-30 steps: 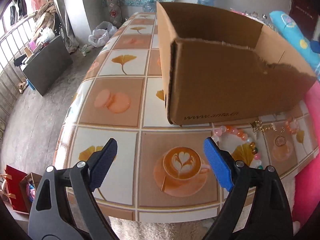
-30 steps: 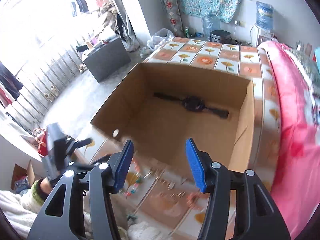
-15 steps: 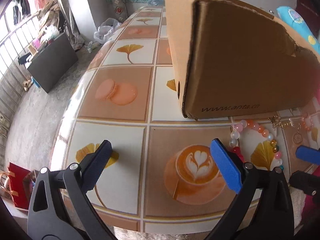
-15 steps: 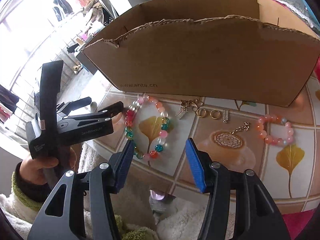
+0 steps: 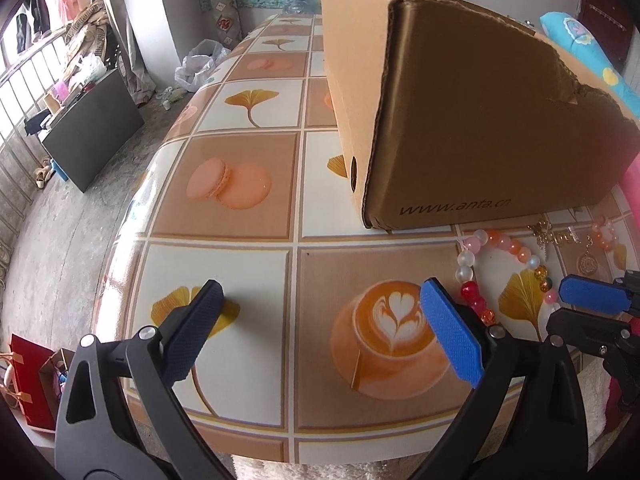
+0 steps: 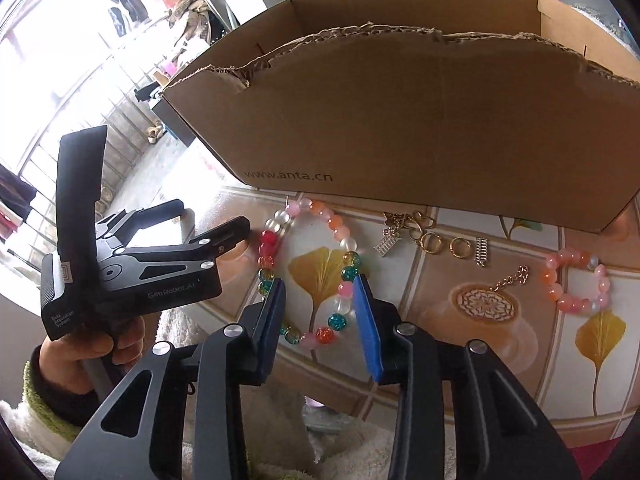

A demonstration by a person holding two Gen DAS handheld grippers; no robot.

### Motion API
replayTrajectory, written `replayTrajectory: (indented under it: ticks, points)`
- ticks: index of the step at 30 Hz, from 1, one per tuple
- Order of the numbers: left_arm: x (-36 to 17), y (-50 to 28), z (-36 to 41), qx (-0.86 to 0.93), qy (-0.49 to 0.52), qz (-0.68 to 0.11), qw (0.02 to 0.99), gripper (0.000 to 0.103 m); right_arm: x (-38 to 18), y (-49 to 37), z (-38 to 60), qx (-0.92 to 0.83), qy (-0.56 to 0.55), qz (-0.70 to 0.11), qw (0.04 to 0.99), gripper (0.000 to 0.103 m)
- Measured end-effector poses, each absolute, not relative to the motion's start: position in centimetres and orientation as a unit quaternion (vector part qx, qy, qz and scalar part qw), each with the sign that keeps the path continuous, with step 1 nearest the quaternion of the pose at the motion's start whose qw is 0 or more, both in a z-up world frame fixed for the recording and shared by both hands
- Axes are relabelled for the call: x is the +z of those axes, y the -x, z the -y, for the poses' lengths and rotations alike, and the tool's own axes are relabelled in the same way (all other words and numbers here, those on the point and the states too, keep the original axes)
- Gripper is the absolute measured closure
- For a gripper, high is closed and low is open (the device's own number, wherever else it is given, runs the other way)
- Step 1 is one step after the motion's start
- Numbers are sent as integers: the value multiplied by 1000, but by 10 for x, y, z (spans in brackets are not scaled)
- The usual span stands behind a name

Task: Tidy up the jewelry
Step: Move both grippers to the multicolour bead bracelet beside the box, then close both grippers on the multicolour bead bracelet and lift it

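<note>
A multicolour bead bracelet [image 6: 335, 223] lies on the tiled tablecloth [image 5: 240, 240] in front of a cardboard box [image 6: 400, 100]. My right gripper [image 6: 320, 296] is low over the bracelet's near arc. Its jaws are closing, with beads between the blue pads [image 6: 366, 320], and no firm pinch shows. The same gripper [image 5: 576, 314] enters the left wrist view at the right edge. My left gripper [image 5: 320, 312] hangs wide open over the coffee-cup print, holding nothing. Right of the bracelet lie gold rings [image 6: 432, 244], a silver clasp [image 6: 482, 252], a round pendant [image 6: 486, 306] and a pink bracelet [image 6: 554, 290].
A person's hand [image 6: 80, 352] holds the left gripper [image 6: 208, 216] just left of the bracelet. The box [image 5: 480, 120] stands directly behind the jewelry. A fluffy white cloth [image 6: 280, 440] hangs at the table's near edge. Pink bedding [image 5: 632, 184] borders the right side, with floor and a dark cabinet [image 5: 92, 128] to the left.
My right gripper dropped from above the open box to the multicolour bracelet, and its jaws narrowed around the near beads. The left gripper opened slightly wider and barely shifted.
</note>
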State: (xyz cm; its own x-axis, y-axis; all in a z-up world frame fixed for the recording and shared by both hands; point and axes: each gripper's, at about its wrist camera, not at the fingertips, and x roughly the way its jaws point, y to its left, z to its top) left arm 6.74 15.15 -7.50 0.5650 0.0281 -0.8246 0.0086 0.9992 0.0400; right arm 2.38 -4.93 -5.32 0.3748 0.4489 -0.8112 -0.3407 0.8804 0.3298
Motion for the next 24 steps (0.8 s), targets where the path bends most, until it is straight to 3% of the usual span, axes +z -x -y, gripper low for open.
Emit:
replayTrajectory:
  ticks: [6,8,17,20,24]
  points:
    - [-65,-52,-156,-38,23,-432,901,10,-51,-25,39,219,-23,-492,842,77]
    - [-61,-47,-152,-63,29,-416,907,26,-51,-27,36,210,-16,-491,845,80]
    - [-62,-48,-126,-163,39,-406,898,66,-59,-31,22,185,14,-498,847,88]
    - [-70,-53,-112,-176,20,-419,890,75,-59,-32,21,184,18,-497,848,91]
    - [-74,-58,-101,-173,-9,-420,891,80,-60,-34,21,189,9,-498,846,92]
